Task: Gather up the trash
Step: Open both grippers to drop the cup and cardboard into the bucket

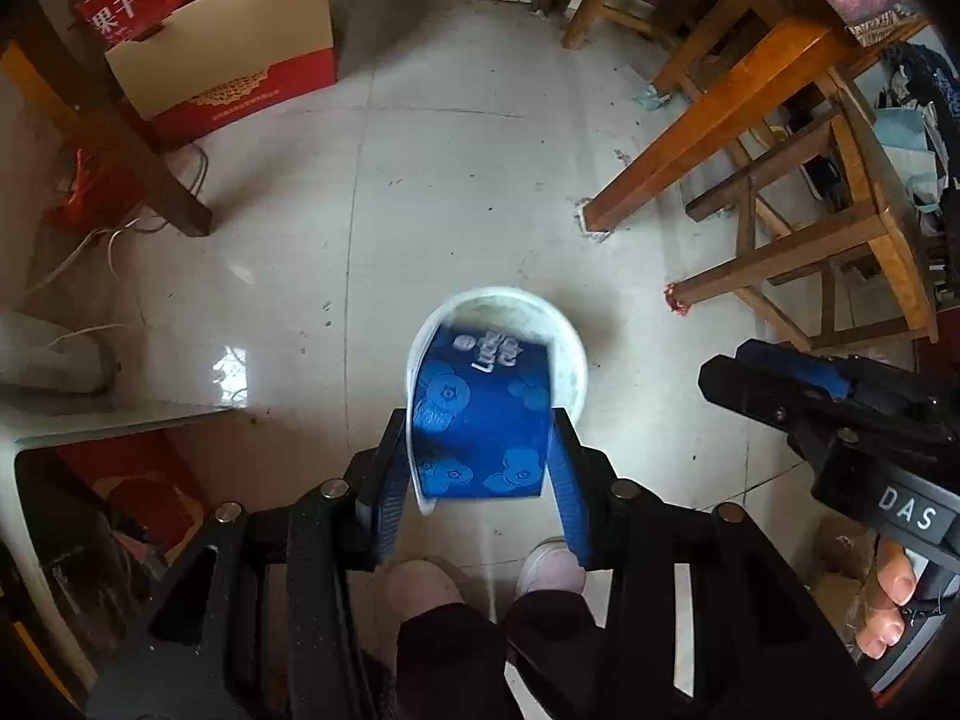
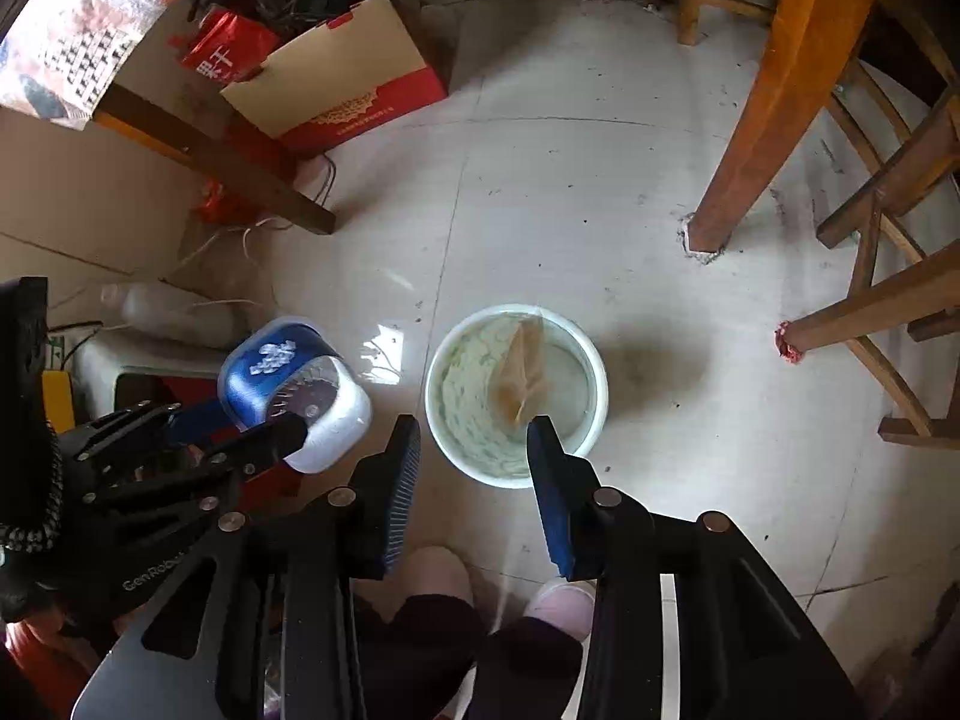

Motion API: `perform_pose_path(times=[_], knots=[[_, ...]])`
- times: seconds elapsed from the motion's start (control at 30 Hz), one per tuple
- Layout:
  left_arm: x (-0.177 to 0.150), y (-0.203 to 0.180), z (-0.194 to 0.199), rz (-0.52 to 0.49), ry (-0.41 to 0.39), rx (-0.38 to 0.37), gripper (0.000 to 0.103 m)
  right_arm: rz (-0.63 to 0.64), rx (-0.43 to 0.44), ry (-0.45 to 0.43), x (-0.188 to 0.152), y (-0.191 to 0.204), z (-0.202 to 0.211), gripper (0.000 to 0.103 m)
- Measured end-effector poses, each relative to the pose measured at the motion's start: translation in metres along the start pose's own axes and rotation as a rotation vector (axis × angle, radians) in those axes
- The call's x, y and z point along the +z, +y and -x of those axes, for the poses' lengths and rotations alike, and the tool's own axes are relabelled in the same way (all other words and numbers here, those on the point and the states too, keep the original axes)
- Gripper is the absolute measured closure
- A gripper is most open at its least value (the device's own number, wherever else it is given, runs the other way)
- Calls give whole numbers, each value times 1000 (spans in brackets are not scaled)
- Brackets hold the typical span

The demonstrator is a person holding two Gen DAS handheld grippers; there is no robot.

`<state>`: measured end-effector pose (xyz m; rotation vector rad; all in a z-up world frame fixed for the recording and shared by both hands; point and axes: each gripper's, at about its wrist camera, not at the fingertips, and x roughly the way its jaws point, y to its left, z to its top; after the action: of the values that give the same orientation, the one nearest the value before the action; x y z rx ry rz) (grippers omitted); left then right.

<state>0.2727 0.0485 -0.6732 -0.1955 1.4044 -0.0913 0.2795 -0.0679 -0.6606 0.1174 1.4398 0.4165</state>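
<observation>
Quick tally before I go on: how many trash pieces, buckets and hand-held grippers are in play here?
Trash pieces: 2 (blue package; brown scrap, blurred, seen inside the bucket's rim)
Buckets: 1 (white bucket)
Hand-held grippers: 2 (left hand-held gripper shut on the blue package; right hand-held gripper open, holding nothing)
Total: 5

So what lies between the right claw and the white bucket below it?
A brownish wrapper, blurred, apparently dropping from the open right claw into the white bucket; right wrist view.

Scuffed pale tiled floor (image 2: 570, 180), wooden table legs (image 2: 762, 120), red-and-tan cardboard box (image 1: 228, 60) behind.
</observation>
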Motion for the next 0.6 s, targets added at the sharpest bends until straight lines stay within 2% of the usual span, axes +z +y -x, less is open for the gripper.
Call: perform_pose_path(times=[0.2, 0.33, 0.47, 0.6], knots=[[12, -9, 3, -5, 5, -17, 60, 4, -32, -25, 4, -3, 13, 69], [17, -13, 19, -25, -11, 0, 60, 3, -42, -40, 7, 0, 28, 69], [19, -15, 52, -28, -32, 3, 60, -1, -46, -56, 10, 5, 50, 69], [25, -21, 101, -23, -71, 10, 60, -2, -44, -73, 13, 17, 81, 69]])
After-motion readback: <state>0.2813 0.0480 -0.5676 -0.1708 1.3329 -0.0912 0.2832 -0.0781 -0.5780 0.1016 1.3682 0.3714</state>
